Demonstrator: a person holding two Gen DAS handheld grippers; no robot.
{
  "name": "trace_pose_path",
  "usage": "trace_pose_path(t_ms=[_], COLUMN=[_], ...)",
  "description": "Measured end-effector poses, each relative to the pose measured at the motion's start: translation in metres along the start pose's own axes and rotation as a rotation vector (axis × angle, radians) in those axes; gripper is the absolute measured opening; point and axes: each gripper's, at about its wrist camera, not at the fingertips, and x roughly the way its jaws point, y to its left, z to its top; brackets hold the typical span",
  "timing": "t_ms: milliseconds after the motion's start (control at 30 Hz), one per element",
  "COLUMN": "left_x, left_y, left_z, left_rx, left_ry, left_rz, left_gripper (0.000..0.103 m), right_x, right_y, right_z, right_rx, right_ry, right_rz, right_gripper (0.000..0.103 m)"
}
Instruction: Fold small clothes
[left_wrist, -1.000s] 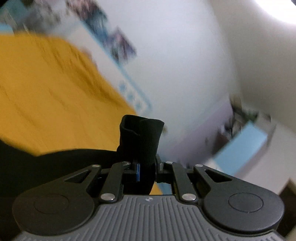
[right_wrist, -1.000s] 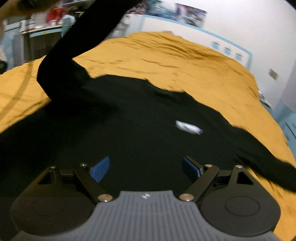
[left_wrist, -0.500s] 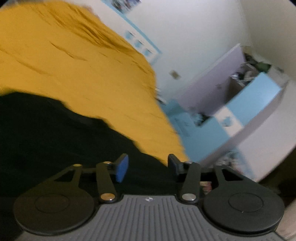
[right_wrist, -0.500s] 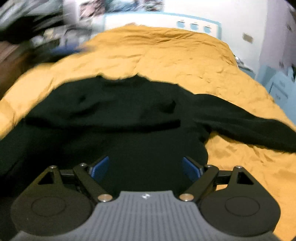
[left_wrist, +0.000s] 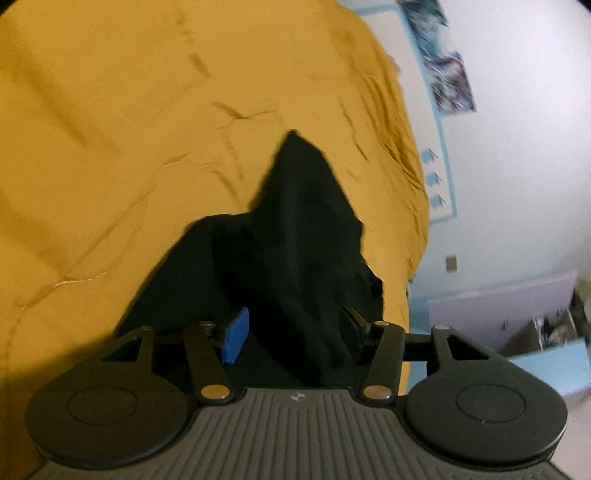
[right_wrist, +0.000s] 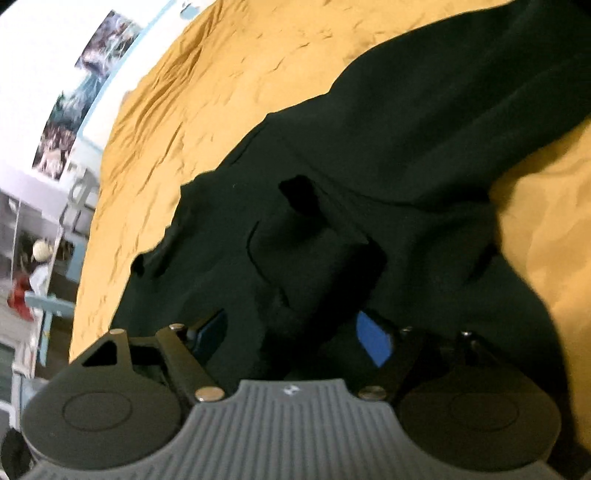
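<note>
Now both my claws hang spread over the black long-sleeved knit top (right_wrist: 369, 192) rumpled on the mustard-yellow bedspread (left_wrist: 110, 147): left claw (left_wrist: 295, 332), right claw (right_wrist: 291, 332) (neither pinching). Closing on bunched layers risks a crooked fold.

Dim indoor light, motion blur (fisheye-warped edges), soft focus.

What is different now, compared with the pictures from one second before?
The left claw let go of the sleeve it gripped then; it is open now, low over the black sweater. The right claw moved down close to the sweater. It stayed open, and the sweater stayed on the yellow bedcover.
</note>
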Motion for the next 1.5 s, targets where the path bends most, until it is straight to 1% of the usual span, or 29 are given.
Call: trace_pose_path(t_ms=[33,100,233,300,333,367,400,433,467,500,600,667,733,767,800,833,900,967,1000,1033,1100,1167,1200,1267,1333,1367,1400,1433,1500], left_x=[-0.004,0.005,0.006,0.011,0.013,0.015,0.015,0.012,0.009,0.002,-0.016,-0.017,-0.010,-0.008,-0.006,-0.005,-0.010,-0.019,-0.024,-0.031,-0.044,-0.050,-0.049,-0.041,-0.028,-0.019,-0.010,-0.002,0.010], left_y=[0.010,0.019,0.029,0.028,0.029,0.028,0.025,0.023,0.020,0.018,0.014,0.015,0.019,0.023,0.028,0.029,0.026,0.011,0.008,0.003,-0.012,-0.029,-0.037,-0.052,-0.058,-0.059,-0.059,-0.057,-0.051], left_z=[0.009,0.015,0.027,0.029,0.030,0.030,0.028,0.025,0.023,0.021,0.015,0.012,0.011,0.010,0.010,0.011,0.013,0.017,0.016,0.014,0.008,0.002,0.000,-0.002,-0.004,-0.004,-0.003,-0.003,-0.002], left_rx=[-0.015,-0.042,-0.091,-0.129,-0.141,-0.141,-0.136,-0.130,-0.108,-0.084,-0.027,-0.016,-0.030,-0.043,-0.054,-0.060,-0.069,-0.028,-0.005,0.022,0.103,0.197,0.240,0.310,0.339,0.343,0.349,0.352,0.364], left_ry=[-0.012,-0.063,-0.172,-0.197,-0.205,-0.216,-0.228,-0.246,-0.267,-0.289,-0.339,-0.336,-0.318,-0.311,-0.305,-0.298,-0.277,-0.260,-0.250,-0.236,-0.218,-0.208,-0.203,-0.187,-0.154,-0.137,-0.120,-0.114,-0.102], left_rz=[0.010,0.029,0.021,0.016,0.000,-0.014,-0.017,-0.022,-0.033,-0.036,-0.053,-0.034,0.021,0.054,0.063,0.061,0.070,0.104,0.121,0.128,0.146,0.161,0.148,0.109,0.064,0.057,0.061,0.079,0.117], left_gripper=[0.061,0.061,0.061,0.061,0.060,0.058,0.055,0.037,0.011,0.008,0.008,0.008,0.008,0.006,0.006,0.007,0.008,0.008,0.008,0.008,0.008,0.008,0.010,0.018,0.022,0.023,0.023,0.023,0.023], right_x=[0.003,0.009,0.013,0.015,0.010,0.011,0.010,0.008,0.001,-0.009,-0.044,-0.060,-0.059,-0.053,-0.048,-0.045,-0.051,-0.067,-0.078,-0.090,-0.108,-0.115,-0.114,-0.103,-0.079,-0.069,-0.056,-0.048,-0.036], right_y=[0.000,0.001,-0.002,-0.001,-0.003,-0.001,0.001,0.001,-0.001,-0.001,-0.003,-0.010,-0.026,-0.035,-0.044,-0.052,-0.059,-0.051,-0.045,-0.037,-0.022,-0.006,0.003,0.021,0.034,0.036,0.036,0.034,0.023], right_z=[0.001,0.004,0.007,0.008,0.006,0.007,0.008,0.008,0.008,0.008,0.006,0.001,-0.002,-0.004,-0.007,-0.011,-0.014,-0.015,-0.016,-0.017,-0.019,-0.020,-0.020,-0.020,-0.017,-0.016,-0.014,-0.013,-0.012], right_rx=[0.011,0.034,0.050,0.046,0.043,0.031,0.014,0.014,0.027,0.032,-0.006,-0.032,-0.014,-0.004,0.016,0.038,0.055,0.035,0.019,-0.008,-0.072,-0.147,-0.191,-0.261,-0.292,-0.292,-0.285,-0.270,-0.263], right_ry=[-0.010,-0.022,-0.044,-0.061,-0.068,-0.074,-0.077,-0.075,-0.085,-0.106,-0.172,-0.208,-0.179,-0.146,-0.118,-0.097,-0.104,-0.124,-0.153,-0.191,-0.263,-0.299,-0.299,-0.285,-0.231,-0.204,-0.174,-0.161,-0.160], right_rz=[0.006,0.016,0.026,0.033,0.032,0.027,0.011,-0.001,0.012,0.040,0.086,0.067,0.028,-0.012,-0.056,-0.061,-0.033,-0.076,-0.098,-0.107,-0.091,-0.058,-0.035,0.007,0.060,0.072,0.061,0.026,-0.050], right_gripper=[0.079,0.079,0.079,0.079,0.074,0.066,0.033,0.006,0.007,0.006,0.005,0.004,0.004,0.004,0.004,0.002,0.003,0.011,0.019,0.024,0.028,0.033,0.038,0.039,0.039,0.039,0.038,0.038,0.038])
